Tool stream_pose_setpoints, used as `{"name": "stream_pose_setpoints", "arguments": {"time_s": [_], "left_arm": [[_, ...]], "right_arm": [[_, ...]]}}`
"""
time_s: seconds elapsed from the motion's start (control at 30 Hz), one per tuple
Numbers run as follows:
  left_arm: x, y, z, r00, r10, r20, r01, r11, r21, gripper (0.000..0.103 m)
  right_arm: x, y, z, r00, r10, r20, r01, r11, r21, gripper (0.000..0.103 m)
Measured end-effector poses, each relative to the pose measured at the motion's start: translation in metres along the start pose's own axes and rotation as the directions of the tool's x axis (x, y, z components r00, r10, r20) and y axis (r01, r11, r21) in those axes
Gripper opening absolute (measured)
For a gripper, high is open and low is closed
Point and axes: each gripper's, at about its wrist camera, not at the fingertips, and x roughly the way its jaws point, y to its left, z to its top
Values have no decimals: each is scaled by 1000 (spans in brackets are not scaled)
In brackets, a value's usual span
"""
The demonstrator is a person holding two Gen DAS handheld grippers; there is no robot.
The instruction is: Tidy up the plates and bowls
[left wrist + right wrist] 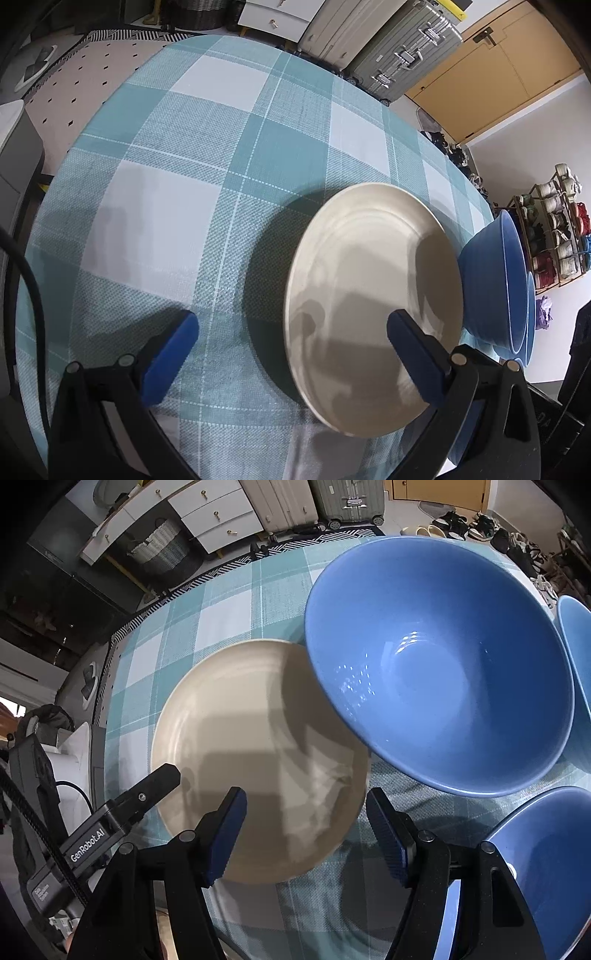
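A cream plate lies flat on the teal checked tablecloth. The right gripper stands over its near right rim, jaws apart with the rim edge between them, neither pad plainly pressing it. The left gripper has its jaws wide apart; its right finger hangs over the plate, its left over bare cloth. A large blue bowl sits just beside the plate, overlapping its far right edge in view.
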Motion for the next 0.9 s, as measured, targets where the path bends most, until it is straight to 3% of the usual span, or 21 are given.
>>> {"name": "stream_pose_setpoints", "arguments": {"time_s": [0.47, 0.9], "left_arm": [[-3, 2, -3, 1000, 6, 4, -6, 1000, -6, 102], [-2, -1, -5, 1000, 11, 0, -11, 1000, 2, 102]], "right_arm": [[-12, -5, -7, 998, 60, 31, -60, 998, -5, 85], [-23, -6, -2, 991, 133, 35, -131, 990, -55, 88]]}}
